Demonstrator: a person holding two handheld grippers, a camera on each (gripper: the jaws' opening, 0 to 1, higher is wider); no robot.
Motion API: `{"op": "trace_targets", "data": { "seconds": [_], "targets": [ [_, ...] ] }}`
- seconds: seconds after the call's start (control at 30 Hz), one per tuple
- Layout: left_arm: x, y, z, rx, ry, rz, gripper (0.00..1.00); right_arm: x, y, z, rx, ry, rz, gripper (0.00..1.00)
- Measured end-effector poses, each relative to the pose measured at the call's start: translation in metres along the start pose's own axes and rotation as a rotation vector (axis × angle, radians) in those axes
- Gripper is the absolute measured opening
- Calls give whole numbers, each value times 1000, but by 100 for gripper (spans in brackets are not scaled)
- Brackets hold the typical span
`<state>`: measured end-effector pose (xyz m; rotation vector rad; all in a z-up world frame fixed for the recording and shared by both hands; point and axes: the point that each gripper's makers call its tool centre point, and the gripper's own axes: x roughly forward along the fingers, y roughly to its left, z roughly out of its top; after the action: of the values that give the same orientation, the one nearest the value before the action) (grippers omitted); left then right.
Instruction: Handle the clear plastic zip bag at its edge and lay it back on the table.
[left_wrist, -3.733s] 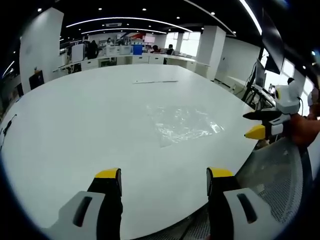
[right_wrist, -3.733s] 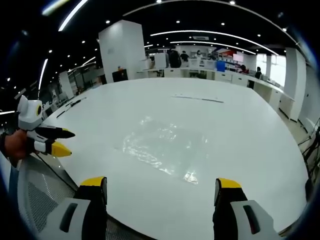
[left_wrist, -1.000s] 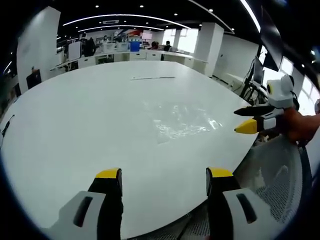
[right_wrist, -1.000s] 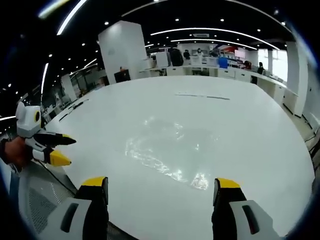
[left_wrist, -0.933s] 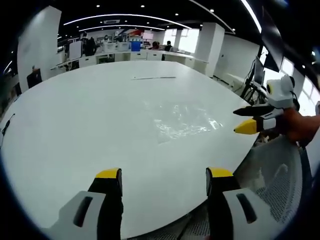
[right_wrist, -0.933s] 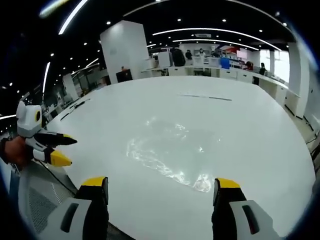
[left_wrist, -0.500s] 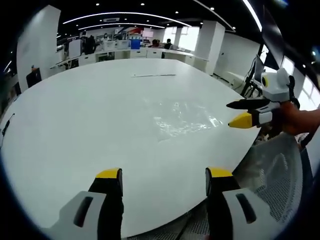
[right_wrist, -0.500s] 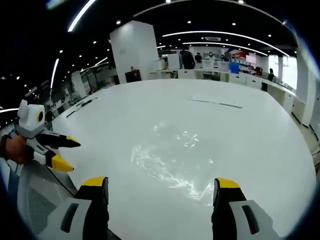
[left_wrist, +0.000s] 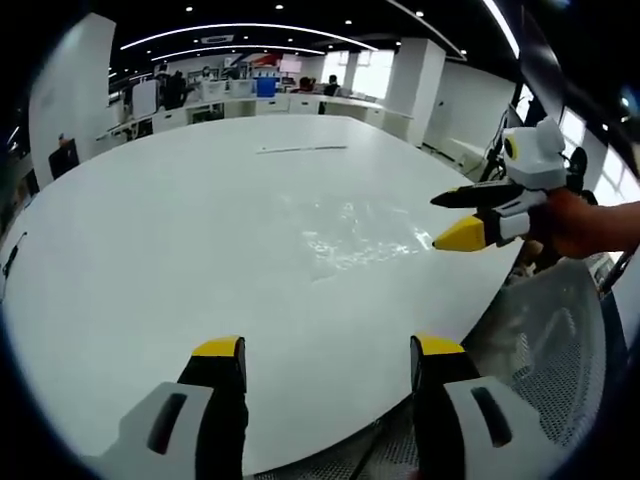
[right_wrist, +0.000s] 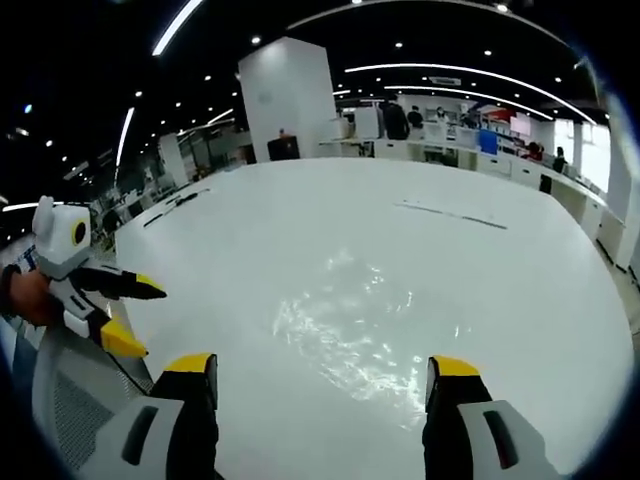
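The clear plastic zip bag (left_wrist: 355, 228) lies flat on the white table (left_wrist: 150, 230), showing mostly as glints. My left gripper (left_wrist: 328, 350) is open over the table's near edge, well short of the bag. From the right, my right gripper (left_wrist: 437, 222) reaches in, held by a hand (left_wrist: 590, 225), with its tips at the bag's right edge. In the right gripper view the bag (right_wrist: 350, 330) lies just ahead of my open right gripper (right_wrist: 322, 365), nothing between the jaws. The left gripper (right_wrist: 150, 322) shows at the left, jaws apart, off the table (right_wrist: 400, 230).
A thin strip (left_wrist: 300, 149) lies far across the table, the same strip (right_wrist: 450, 215) beyond the bag. A mesh chair (left_wrist: 550, 340) sits below the table's near rim. Desks, pillars and people stand far behind.
The right gripper has moved forward over the table edge to the bag's side. The bag has stayed flat. The left gripper has barely shifted.
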<state>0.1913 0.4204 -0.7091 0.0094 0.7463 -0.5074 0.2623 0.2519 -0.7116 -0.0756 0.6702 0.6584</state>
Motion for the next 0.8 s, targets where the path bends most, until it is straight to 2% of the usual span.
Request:
{"op": "trace_targets", "data": {
  "seconds": [0.57,0.8],
  "targets": [
    [2,1,-1,8,-9,-1,66,18,8,15,-62,18,28,85],
    [2,4,2,1,-29,1,66,29,20,23,-100,28,57,84]
  ]
}}
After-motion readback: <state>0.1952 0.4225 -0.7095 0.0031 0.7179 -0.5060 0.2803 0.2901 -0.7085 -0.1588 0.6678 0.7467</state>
